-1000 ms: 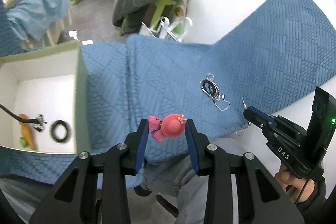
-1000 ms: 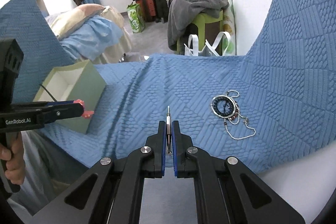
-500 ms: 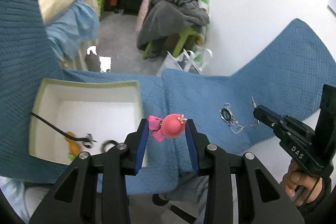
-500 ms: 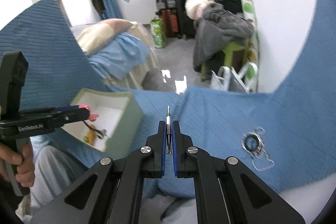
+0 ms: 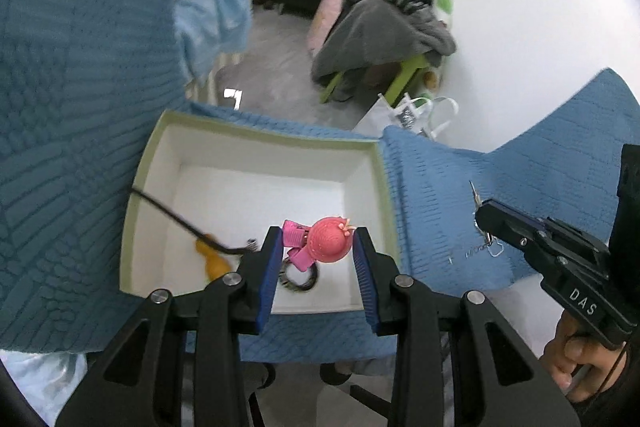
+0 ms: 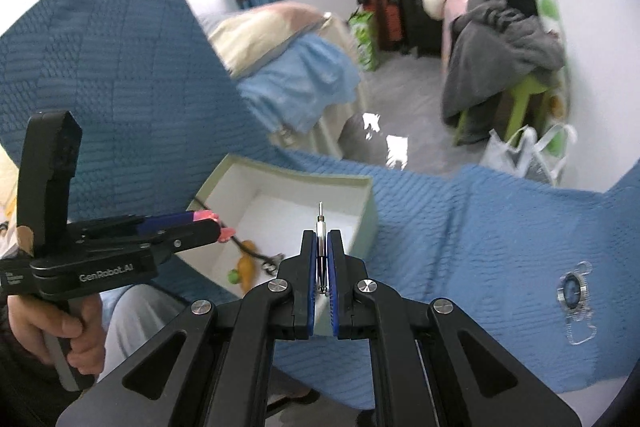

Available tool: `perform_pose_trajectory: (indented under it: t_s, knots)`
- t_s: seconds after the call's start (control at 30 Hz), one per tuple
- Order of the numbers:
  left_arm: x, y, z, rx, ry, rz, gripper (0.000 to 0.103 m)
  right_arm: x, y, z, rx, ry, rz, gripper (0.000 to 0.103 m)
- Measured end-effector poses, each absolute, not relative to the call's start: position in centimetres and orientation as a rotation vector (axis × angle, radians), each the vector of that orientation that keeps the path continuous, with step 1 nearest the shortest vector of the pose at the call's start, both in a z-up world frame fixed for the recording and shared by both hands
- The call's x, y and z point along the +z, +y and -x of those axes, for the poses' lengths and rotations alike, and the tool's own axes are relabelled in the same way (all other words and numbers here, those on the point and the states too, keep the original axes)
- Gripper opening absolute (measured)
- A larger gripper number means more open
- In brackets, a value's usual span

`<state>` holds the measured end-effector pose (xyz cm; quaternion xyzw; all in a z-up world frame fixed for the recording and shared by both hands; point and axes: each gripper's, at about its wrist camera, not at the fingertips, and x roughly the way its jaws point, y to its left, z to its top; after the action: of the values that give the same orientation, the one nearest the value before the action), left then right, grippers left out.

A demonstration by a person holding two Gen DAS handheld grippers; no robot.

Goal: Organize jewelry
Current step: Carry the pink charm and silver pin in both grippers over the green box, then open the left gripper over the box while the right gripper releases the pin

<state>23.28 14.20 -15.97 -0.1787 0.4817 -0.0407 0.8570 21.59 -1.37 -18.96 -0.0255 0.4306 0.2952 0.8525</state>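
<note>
left gripper (image 5: 316, 259) jaws clamp pink hat clip (image 5: 326, 245), we sit above box (image 5: 382, 195) | right gripper (image 6: 321, 267) jaws pinch metal pin (image 6: 320, 227) upright, farther off

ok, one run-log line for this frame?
left gripper: shut on pink hair clip, over open box | right gripper: shut on metal pin | pendant chain: on blue quilt
</note>
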Motion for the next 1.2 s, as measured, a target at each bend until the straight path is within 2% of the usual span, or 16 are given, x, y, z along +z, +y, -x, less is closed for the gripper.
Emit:
perform_pose_trajectory:
  t_s: [0.37,0.57,0.67,0.7,0.73,0.77,0.8,0.83,0.87,1.2]
  knots:
    - [-22.2,17.5,-23.8,-0.046,1.121,0.418,0.037,-24.3,3.1,-22.7,0.662,1.045,0.079,0.004]
    - [-23.2,17.2,-23.8,-0.055,1.154,0.432,0.037,-25.3,4.0,-22.0,0.674,1.071,0.123,0.004]
    - [-22.8,17.3,-23.8,-0.047,1.135,0.466,0.037,-25.1,3.7,-21.9,0.676,1.077,0.121,0.006]
    - [-22.7,17.2,-23.9,-0.048,1.132,0.476,0.037,-24.9,3.6,-21.9,0.673,1.075,0.123,0.012]
    - [-22.6,17.3,-23.8,-0.051,1.131,0.488,0.037,-24.7,3.4,-21.8,0.672,1.068,0.125,0.022]
    - [-22.2,17.2,-23.8,-0.055,1.124,0.498,0.038,-24.3,3.3,-21.8,0.667,1.056,0.126,0.029]
    - [-21.9,17.1,-23.8,-0.057,1.118,0.497,0.045,-24.1,3.1,-21.7,0.664,1.045,0.125,0.033]
    - [-21.5,16.9,-23.9,-0.055,1.111,0.491,0.054,-23.6,2.9,-21.6,0.663,1.033,0.122,0.033]
    - [-20.8,16.6,-23.8,-0.053,1.095,0.476,0.056,-23.1,2.5,-21.5,0.660,1.019,0.114,0.033]
    - [-15.4,12.6,-23.9,-0.120,0.980,0.424,0.057,-16.9,-2.7,-19.9,0.617,0.848,0.065,0.033]
